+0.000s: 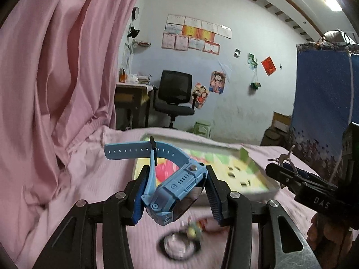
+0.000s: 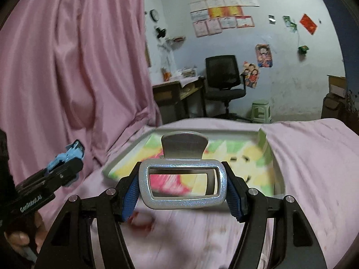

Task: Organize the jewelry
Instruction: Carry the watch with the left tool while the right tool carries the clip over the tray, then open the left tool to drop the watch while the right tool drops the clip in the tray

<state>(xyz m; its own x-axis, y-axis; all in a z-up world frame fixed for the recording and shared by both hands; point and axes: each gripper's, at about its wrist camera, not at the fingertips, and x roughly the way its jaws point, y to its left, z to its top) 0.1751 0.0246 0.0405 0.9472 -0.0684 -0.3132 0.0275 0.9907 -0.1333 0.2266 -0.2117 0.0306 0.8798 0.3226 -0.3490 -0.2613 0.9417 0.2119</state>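
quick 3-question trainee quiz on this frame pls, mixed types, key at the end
1. True or false: the left gripper is shut on a blue watch.
2. The right gripper holds: A) a ring B) a silver hair clip C) nothing.
3. Fill in: beyond both grippers, a colourful ____ lies on the pink sheet.

Key: 1 true; 2 B; 3 tray.
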